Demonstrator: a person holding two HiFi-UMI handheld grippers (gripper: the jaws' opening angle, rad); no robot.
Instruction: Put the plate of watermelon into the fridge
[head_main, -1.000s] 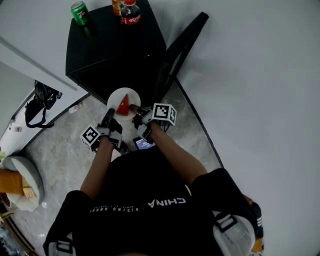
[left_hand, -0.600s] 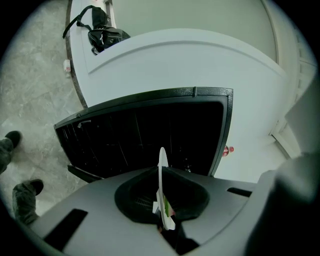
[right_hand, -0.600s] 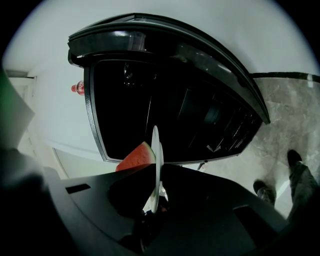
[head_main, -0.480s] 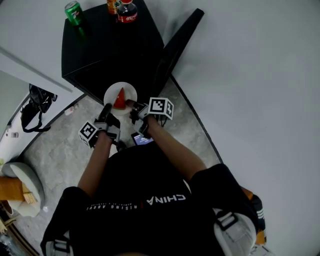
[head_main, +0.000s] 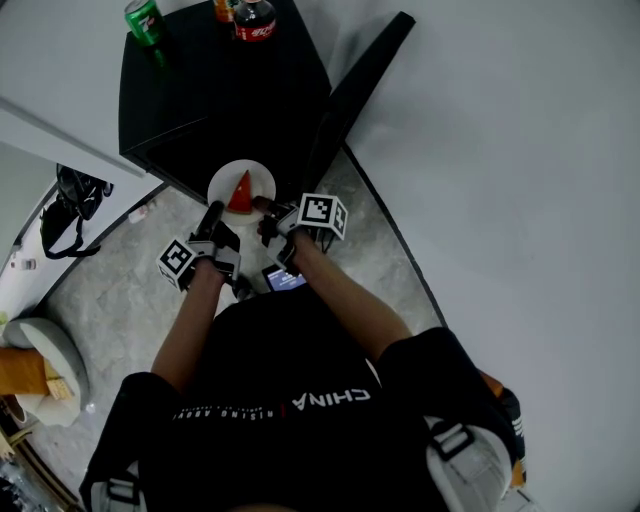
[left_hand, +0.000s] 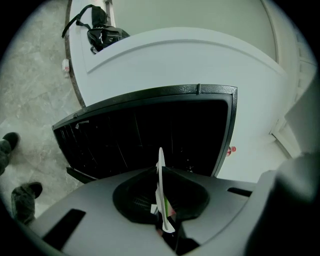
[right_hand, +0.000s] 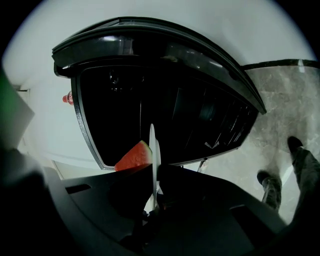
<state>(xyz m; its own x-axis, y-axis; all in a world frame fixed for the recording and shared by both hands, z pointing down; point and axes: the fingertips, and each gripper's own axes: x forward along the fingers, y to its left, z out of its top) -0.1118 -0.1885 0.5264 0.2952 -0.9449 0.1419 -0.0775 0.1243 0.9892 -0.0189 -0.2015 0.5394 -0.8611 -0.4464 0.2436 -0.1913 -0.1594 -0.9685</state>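
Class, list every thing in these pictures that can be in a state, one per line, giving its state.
fridge door, swung open
plate, held at its rim in front of the open fridge
watermelon slice, lying on the plate
left tongs, shut on the plate
right tongs, shut on the plate
green can, standing on the fridge
cola bottle, standing on the fridge

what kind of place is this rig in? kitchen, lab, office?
Likely a sparse indoor room, home-like or a staged mock-up. Cues: a small black fridge standing on a grey stone-look floor against plain white walls, with a green can and a cola bottle on top.
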